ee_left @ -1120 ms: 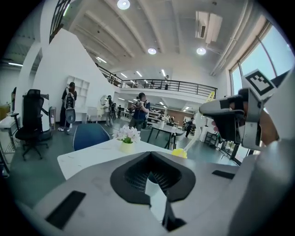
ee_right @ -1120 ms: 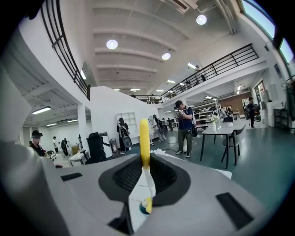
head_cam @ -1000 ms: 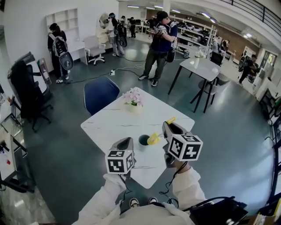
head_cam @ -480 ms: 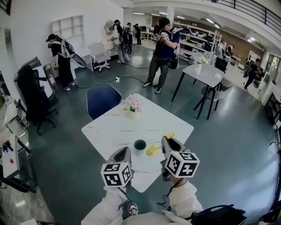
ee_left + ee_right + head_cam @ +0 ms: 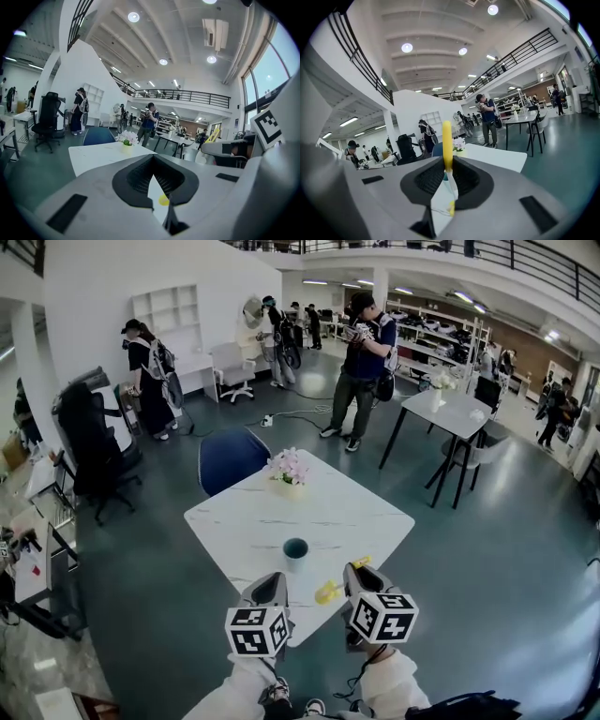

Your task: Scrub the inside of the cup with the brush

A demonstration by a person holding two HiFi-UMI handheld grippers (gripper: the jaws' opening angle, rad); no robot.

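Observation:
A small white cup [image 5: 295,550] with a dark inside stands upright on the white table [image 5: 244,521], near its front part. My right gripper [image 5: 353,571] is shut on a yellow brush [image 5: 329,591], which it holds over the table's front edge, to the right of the cup and nearer to me. In the right gripper view the yellow brush handle [image 5: 447,143] rises from between the shut jaws of the right gripper [image 5: 447,171]. My left gripper [image 5: 272,580] hovers just short of the cup, shut with nothing in it. In its own view the left gripper [image 5: 153,174] shows closed pads.
A pot of pink flowers [image 5: 287,469] sits at the table's far side, with a blue chair [image 5: 229,457] behind it. Another table [image 5: 452,414] stands at the back right and a black office chair [image 5: 89,442] at the left. Several people stand farther off.
Both grippers have drawn back toward me, away from the cup. The brush head, earlier right at the cup's rim, is now well clear of it. The head view has tilted up.

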